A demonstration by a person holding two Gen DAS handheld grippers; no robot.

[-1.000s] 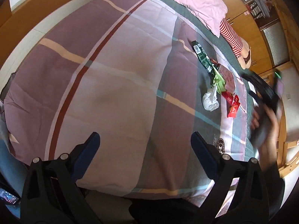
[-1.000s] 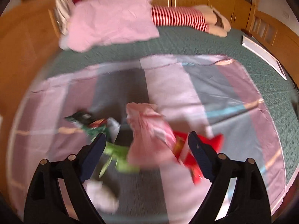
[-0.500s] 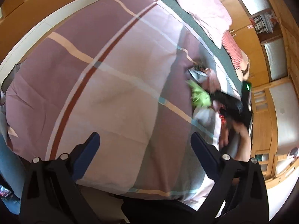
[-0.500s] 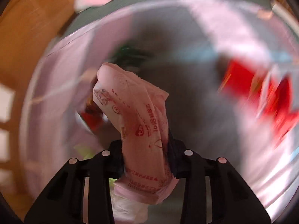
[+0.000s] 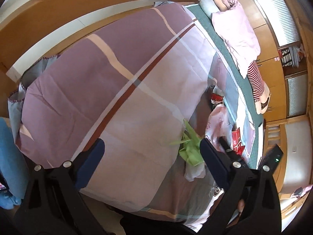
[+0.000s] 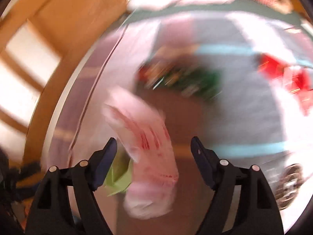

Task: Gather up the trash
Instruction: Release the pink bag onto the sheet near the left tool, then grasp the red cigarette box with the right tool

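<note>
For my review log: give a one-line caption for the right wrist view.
Blurred view: right tool opening, pink wrapper loose between its fingers, over the striped bedspread.

Right wrist view smeared by motion, green wrapper unreadable, red packets blurred

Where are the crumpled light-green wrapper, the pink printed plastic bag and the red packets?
crumpled light-green wrapper (image 5: pixel 190 149), left wrist view, middle.
pink printed plastic bag (image 6: pixel 150 146), right wrist view, printed middle.
red packets (image 5: pixel 236 140), left wrist view, front face.
</note>
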